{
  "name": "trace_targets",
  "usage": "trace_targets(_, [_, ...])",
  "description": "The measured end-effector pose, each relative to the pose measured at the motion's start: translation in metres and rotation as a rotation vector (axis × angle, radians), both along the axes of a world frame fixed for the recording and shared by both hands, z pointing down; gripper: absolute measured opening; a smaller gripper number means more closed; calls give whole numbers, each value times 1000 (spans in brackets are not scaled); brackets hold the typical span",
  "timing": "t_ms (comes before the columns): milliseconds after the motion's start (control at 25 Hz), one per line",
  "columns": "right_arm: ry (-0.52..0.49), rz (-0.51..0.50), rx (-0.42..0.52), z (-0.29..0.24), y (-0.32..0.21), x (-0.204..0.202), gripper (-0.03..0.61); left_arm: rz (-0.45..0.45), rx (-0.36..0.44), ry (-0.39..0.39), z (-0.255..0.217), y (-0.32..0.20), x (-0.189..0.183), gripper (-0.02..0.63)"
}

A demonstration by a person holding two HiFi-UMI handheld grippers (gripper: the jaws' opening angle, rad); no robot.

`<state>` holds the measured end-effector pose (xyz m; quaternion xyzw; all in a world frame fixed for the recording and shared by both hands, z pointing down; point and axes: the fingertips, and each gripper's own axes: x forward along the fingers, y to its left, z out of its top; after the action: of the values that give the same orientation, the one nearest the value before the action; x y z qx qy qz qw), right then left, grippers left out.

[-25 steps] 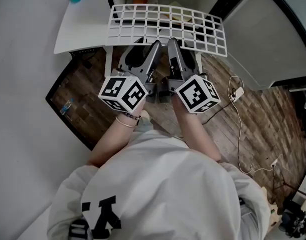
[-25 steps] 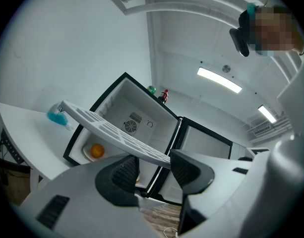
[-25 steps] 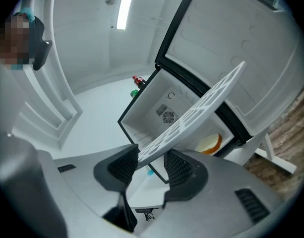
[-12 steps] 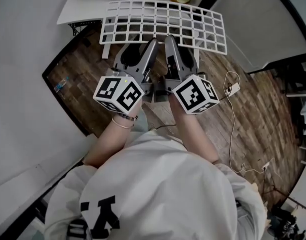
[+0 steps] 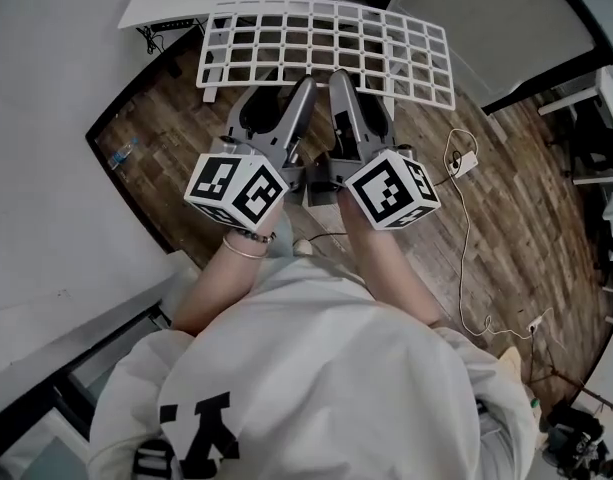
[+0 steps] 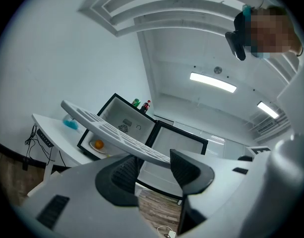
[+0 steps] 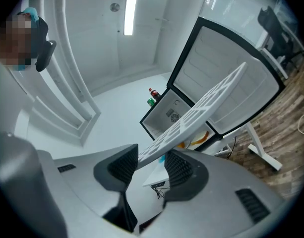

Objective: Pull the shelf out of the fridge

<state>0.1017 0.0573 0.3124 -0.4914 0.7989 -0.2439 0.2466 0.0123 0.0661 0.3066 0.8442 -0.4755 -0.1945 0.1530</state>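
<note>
The white wire shelf (image 5: 326, 53) hangs level in the air over the wooden floor, clear of the small fridge (image 6: 127, 120). Both grippers clamp its near edge side by side. In the head view my left gripper (image 5: 302, 84) is shut on the edge just left of the middle, and my right gripper (image 5: 338, 80) just right of it. In the left gripper view the shelf (image 6: 112, 130) runs between the dark pads of the left gripper (image 6: 152, 160). In the right gripper view the shelf (image 7: 201, 108) slants up from the right gripper (image 7: 151, 163). The fridge (image 7: 174, 110) stands open behind it.
A white table (image 5: 161, 3) stands at the top left beside the fridge. A white cable with a plug (image 5: 464, 158) trails over the floor on the right. An orange on a plate (image 6: 98, 144) lies inside the fridge, and two bottles (image 6: 142, 104) stand on top.
Both grippers and the shelf have drawn back from the fridge together. The fridge opening and the table have slid toward the top edge of the head view, and more floor shows under the shelf.
</note>
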Motion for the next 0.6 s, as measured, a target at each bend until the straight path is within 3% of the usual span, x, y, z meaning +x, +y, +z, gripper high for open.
trace_targets(400, [5,22,-9,-5,-4,-11,178,27,-10,-1,-5,-6,-11,196])
trace_targets(600, [-1,24,9,-11,24,5,178,32,3,-3,-11,22,5,196])
